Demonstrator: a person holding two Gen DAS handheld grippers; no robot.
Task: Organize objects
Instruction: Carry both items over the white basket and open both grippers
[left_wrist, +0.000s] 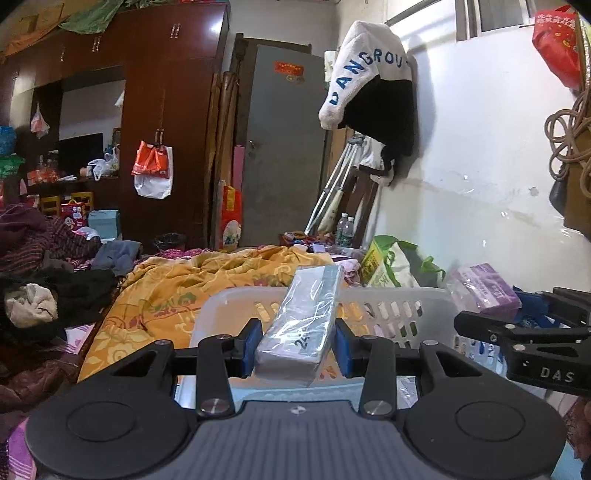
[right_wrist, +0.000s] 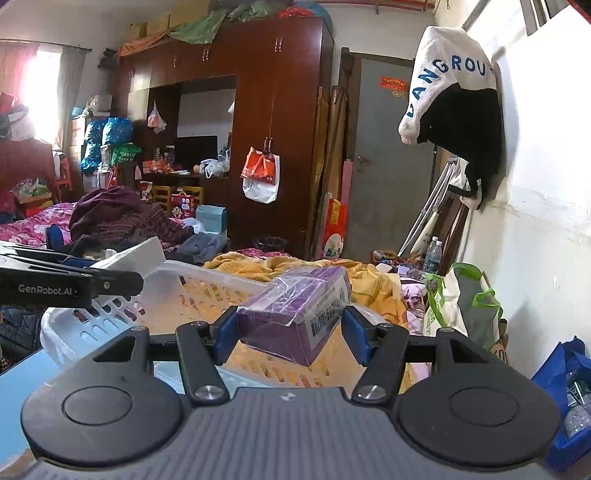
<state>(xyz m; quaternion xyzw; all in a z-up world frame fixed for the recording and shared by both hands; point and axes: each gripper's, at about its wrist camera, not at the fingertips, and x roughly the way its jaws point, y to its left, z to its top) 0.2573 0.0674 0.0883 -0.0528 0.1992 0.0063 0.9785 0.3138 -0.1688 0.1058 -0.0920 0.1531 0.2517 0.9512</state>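
1. Plainly, we see a grey plastic-wrapped pack (left_wrist: 301, 325) pinched between our left gripper (left_wrist: 295, 345) pads, above the white laundry basket (left_wrist: 388, 299).
2. Our right gripper (right_wrist: 290, 330) clamps a purple wrapped box (right_wrist: 295, 314) with a barcode label, likewise over the basket.

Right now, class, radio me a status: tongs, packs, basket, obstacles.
Left tongs shut on plastic-wrapped grey pack. Right tongs shut on plastic-wrapped purple pack. Both over white slotted plastic basket. Nothing blocking.
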